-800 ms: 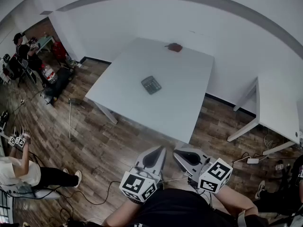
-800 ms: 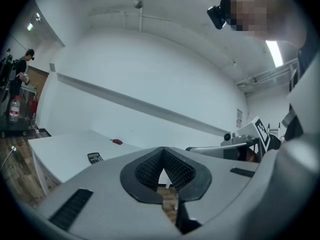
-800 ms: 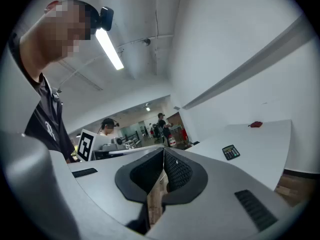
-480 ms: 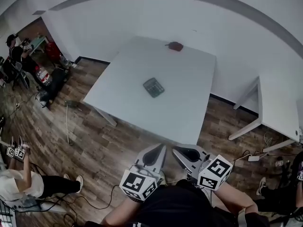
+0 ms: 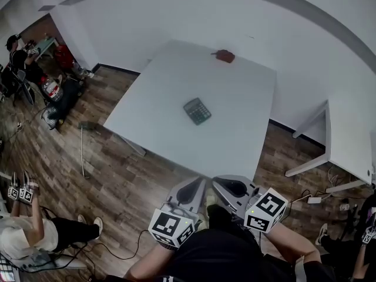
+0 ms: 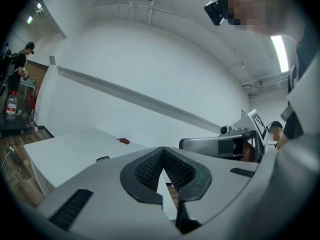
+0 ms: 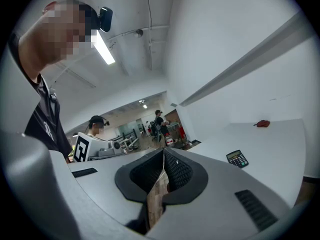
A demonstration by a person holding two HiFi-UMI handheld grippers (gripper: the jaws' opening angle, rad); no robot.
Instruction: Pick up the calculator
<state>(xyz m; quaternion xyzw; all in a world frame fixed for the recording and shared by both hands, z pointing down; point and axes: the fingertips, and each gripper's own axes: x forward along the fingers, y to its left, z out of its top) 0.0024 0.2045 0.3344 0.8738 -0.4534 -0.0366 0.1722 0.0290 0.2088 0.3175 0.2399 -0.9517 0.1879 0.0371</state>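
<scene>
A dark calculator (image 5: 197, 111) lies flat near the middle of the white table (image 5: 235, 134). It also shows small in the right gripper view, calculator (image 7: 237, 158), and as a dark sliver in the left gripper view, calculator (image 6: 103, 159). Both grippers hang close to my body, short of the table's near edge and well away from the calculator. My left gripper (image 5: 194, 187) is shut with nothing in it. So is my right gripper (image 5: 226, 184), its jaws pressed together and empty. The jaws of the left gripper (image 6: 162, 156) and of the right gripper (image 7: 164, 154) each meet at the tips.
A small red object (image 5: 224, 56) sits at the table's far edge by the wall. A second white table (image 5: 346, 140) stands to the right. People stand at the far left (image 5: 17, 63) and lower left (image 5: 23, 228). Cables (image 5: 117, 248) lie on the wood floor.
In the head view the table and calculator have slid lower and a little to the right, nearer to me. Both grippers stay by my body, shut as before.
</scene>
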